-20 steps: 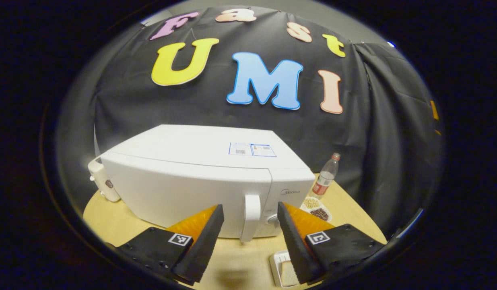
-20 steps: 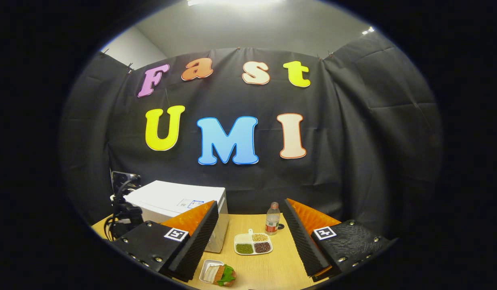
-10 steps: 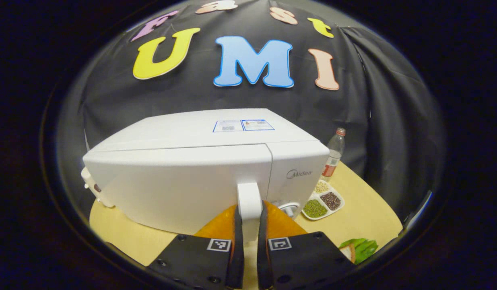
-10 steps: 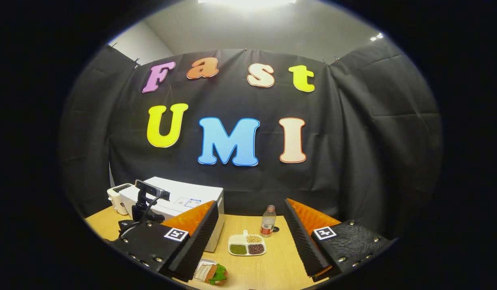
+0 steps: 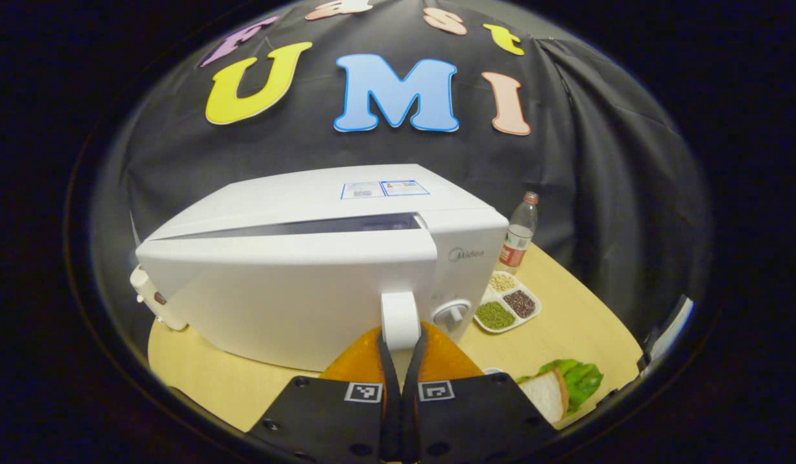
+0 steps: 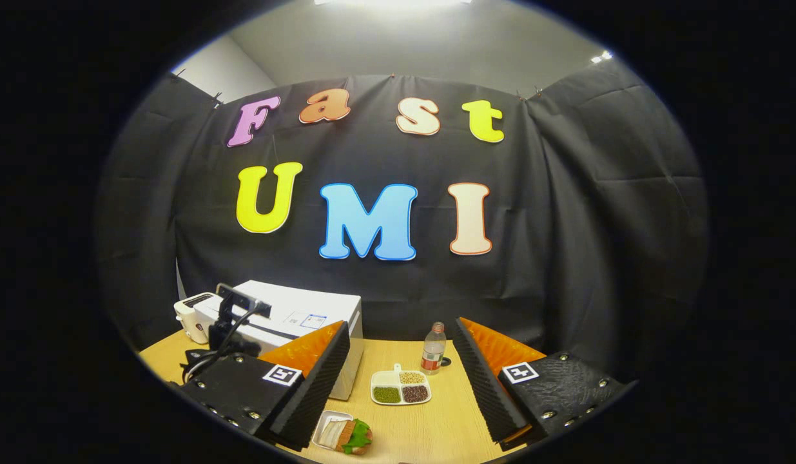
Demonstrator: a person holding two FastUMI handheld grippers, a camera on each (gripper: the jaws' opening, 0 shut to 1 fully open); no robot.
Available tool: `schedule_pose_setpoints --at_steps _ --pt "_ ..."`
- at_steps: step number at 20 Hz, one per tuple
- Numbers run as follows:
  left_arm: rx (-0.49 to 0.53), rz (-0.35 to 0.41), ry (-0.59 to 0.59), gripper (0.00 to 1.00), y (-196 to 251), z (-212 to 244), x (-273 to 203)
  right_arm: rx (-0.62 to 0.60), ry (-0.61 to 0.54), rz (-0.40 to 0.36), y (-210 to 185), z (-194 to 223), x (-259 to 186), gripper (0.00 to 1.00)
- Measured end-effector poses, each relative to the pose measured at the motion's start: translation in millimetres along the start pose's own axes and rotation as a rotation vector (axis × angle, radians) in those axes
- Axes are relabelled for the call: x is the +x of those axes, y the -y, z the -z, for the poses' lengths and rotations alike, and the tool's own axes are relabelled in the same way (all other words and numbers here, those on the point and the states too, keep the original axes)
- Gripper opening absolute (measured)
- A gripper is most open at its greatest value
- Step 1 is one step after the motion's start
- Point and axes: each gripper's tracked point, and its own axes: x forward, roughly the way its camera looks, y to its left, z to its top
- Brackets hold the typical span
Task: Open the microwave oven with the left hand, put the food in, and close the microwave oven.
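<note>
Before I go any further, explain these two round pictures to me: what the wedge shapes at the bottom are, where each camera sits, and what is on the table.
There is no robot arm here. A person holds a two-finger gripper in each hand, and a fisheye camera rides on each one, looking forward along its fingers. Those fingers are the wedges at the bottom.

In the left gripper view, the left gripper is closed on the white door handle of the microwave oven. A dark gap along the door's top edge shows that the door is slightly open.

In the right gripper view, the right gripper is open and holds nothing, above the wooden table.

On the table are the sandwich in a small white tray, a divided dish of beans and grains, a plastic bottle and a small white appliance beyond the microwave.
</note>
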Motion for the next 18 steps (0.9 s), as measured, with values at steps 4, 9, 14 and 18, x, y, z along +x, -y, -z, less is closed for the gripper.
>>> schedule_pose_setpoints --at_steps 4,9,14,18 --pt "0.012 0.029 -0.028 0.06 -10 31 -59 0.042 -0.01 -0.058 -30 4 2 0.97" --pt "0.045 0.064 -0.049 0.06 -32 60 -112 0.096 -0.024 -0.136 -81 5 2 0.97" --pt "0.087 0.077 -0.085 0.06 -69 94 -165 0.082 -0.021 -0.192 -126 3 -5 0.97" --pt "0.122 0.06 -0.117 0.06 -114 117 -205 0.079 -0.036 -0.206 -154 11 -8 0.97"
